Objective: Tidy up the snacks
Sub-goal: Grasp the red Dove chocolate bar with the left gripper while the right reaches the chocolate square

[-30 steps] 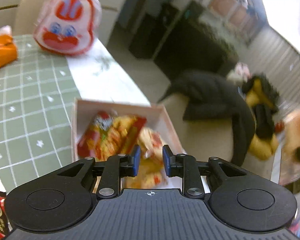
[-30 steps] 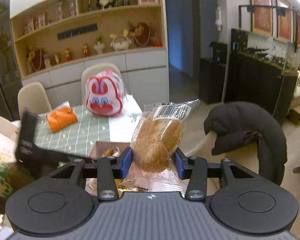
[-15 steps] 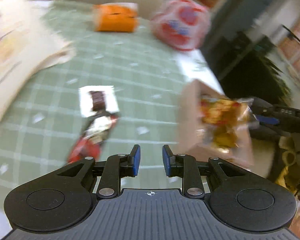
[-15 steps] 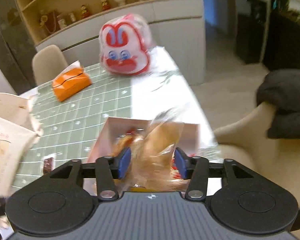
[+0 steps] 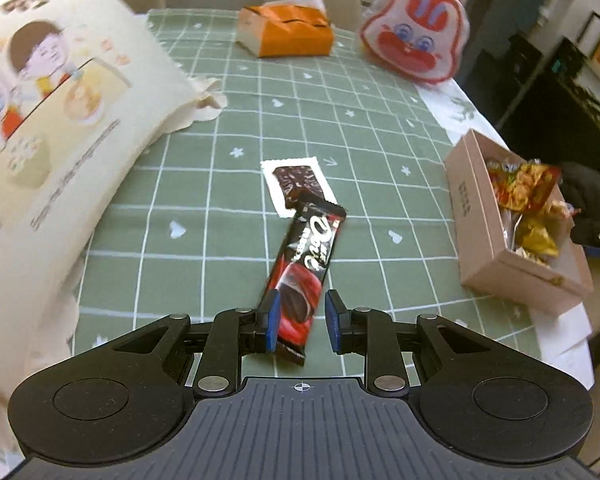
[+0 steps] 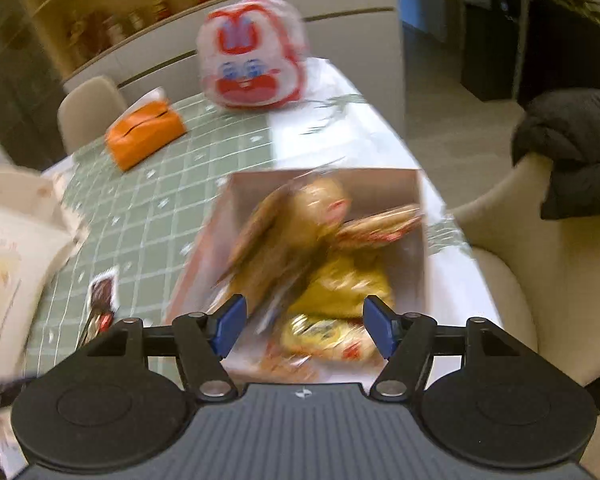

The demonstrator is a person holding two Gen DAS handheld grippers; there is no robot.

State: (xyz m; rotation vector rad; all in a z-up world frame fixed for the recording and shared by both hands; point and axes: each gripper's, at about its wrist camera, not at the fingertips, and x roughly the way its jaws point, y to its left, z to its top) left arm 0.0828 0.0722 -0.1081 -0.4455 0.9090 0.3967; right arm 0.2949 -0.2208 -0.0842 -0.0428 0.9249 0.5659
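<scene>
**Straddling the bar, dropping the bun**

The left gripper (image 5: 300, 320) sits narrowly parted around the near end of the chocolate bar (image 5: 306, 256), which lies flat on the green tablecloth (image 5: 180, 184), apparently set for a pinch. The right gripper (image 6: 302, 324) gapes wide above the cardboard box (image 6: 420, 216), gripping nothing; the wrapped bun (image 6: 284, 240) sits blurred among the box's snacks, seemingly freed to land there.

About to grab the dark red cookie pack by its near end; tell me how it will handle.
The cookie pack looks long and narrow, so held by one end it may droop or swing. Its glossy film could slip. It overlaps the small white packet, which may get nudged.
</scene>
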